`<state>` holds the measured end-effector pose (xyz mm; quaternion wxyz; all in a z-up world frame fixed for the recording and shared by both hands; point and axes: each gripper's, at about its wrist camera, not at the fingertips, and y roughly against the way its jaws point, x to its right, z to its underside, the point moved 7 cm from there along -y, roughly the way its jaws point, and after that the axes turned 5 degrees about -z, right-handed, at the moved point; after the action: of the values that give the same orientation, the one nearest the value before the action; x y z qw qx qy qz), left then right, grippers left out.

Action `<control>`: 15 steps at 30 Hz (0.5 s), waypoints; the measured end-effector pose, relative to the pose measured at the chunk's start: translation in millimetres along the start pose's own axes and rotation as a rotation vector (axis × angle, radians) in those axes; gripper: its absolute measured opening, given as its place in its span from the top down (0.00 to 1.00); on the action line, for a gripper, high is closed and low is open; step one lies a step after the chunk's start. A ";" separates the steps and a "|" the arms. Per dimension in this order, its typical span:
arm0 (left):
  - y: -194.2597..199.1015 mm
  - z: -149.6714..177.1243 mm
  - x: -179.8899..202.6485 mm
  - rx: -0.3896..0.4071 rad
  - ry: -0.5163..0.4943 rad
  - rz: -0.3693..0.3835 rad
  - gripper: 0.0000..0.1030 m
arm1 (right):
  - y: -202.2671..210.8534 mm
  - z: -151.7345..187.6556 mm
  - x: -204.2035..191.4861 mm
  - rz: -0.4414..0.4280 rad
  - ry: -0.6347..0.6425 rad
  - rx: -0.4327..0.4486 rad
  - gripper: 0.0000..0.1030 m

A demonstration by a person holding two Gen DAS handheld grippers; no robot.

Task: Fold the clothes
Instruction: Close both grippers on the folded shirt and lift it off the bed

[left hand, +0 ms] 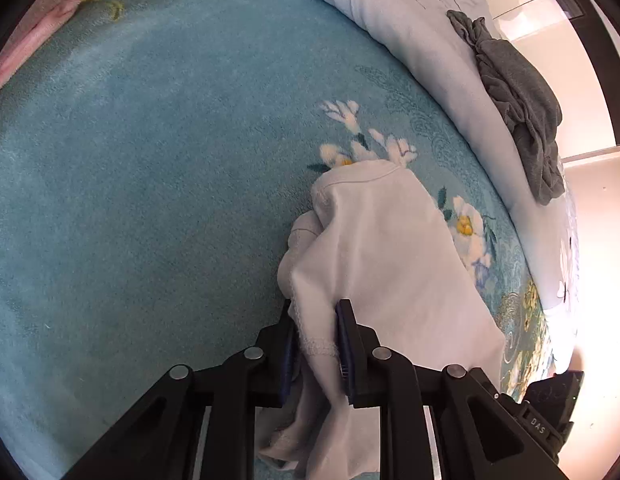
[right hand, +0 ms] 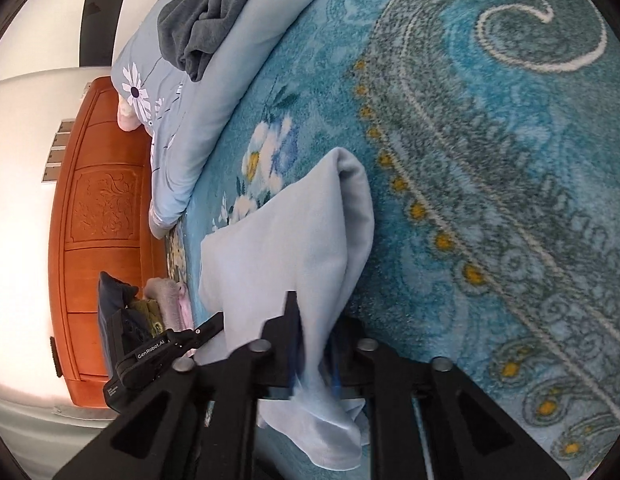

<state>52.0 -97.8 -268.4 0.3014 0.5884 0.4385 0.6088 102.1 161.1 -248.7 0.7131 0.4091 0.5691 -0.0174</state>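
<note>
Two hand-held grippers pinch opposite ends of a pale garment over a bed spread with a teal floral blanket — apparently so the cloth can be drawn taut and laid flat for a fold. The left gripper has its fingers nearly closed on a stitched hem, the fabric bunched between the blue pads and trailing forward onto the blanket. The right gripper, seen from its own camera, has its fingers almost fully closed on another edge of the same garment, which rises in a loose tent ahead of it and rests on the blanket. Part of the garment sags below each grip, so most of it is not yet spread out. Beyond it lie a light blue quilt with a crumpled grey garment on top, near a wooden headboard — likely the next piece waiting. The fold itself does not look begun; both holds seem meant to control the corners first.
</note>
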 end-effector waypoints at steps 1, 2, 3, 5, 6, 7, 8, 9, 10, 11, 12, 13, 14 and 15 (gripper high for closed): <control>3.0 0.7 0.2 0.008 0.004 0.002 0.81 | 0.4 -0.8 -4.1 -0.001 0.005 0.003 0.93; 7.6 1.9 0.9 0.021 0.007 0.008 0.81 | 1.2 -1.8 -9.2 -0.006 0.011 0.006 0.93; 13.6 3.8 1.3 0.039 0.007 0.014 0.82 | 2.9 -2.8 -16.7 -0.023 0.022 0.005 0.94; 24.7 10.0 1.8 0.071 0.000 0.027 0.85 | 7.1 -3.6 -35.9 -0.043 0.074 -0.006 0.94; 28.8 10.7 4.8 0.086 0.001 0.038 0.85 | 9.4 -4.3 -46.5 -0.048 0.107 -0.012 0.94; 35.2 12.2 6.2 0.103 0.001 0.050 0.85 | 12.1 -5.0 -58.6 -0.054 0.145 -0.018 0.94; 42.7 13.4 7.3 0.123 0.002 0.063 0.85 | 15.2 -5.7 -71.9 -0.064 0.184 -0.023 0.94; 47.6 8.9 11.7 0.144 0.006 0.078 0.85 | 19.0 -6.2 -84.1 -0.073 0.222 -0.029 0.94; 57.7 9.7 11.2 0.164 0.012 0.095 0.85 | 23.1 -6.1 -96.6 -0.079 0.258 -0.037 0.94; 72.8 9.4 8.2 0.185 0.020 0.113 0.85 | 26.6 -6.2 -109.9 -0.081 0.295 -0.046 0.94; 88.4 9.6 6.1 0.211 0.027 0.130 0.85 | 29.3 -5.9 -124.2 -0.081 0.335 -0.056 0.94; 105.4 9.5 3.4 0.243 0.030 0.147 0.85 | 31.1 -5.0 -140.3 -0.083 0.378 -0.066 0.94; 123.5 7.6 0.1 0.280 0.030 0.156 0.85 | 32.5 -3.1 -158.1 -0.091 0.419 -0.077 0.94; 141.6 5.8 -3.2 0.317 0.029 0.165 0.85 | 33.4 -0.4 -176.9 -0.110 0.456 -0.090 0.94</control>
<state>79.3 -161.0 -144.4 0.1475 0.6536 0.4837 0.5631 55.9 105.6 -83.8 0.5815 0.3389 0.7370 0.0620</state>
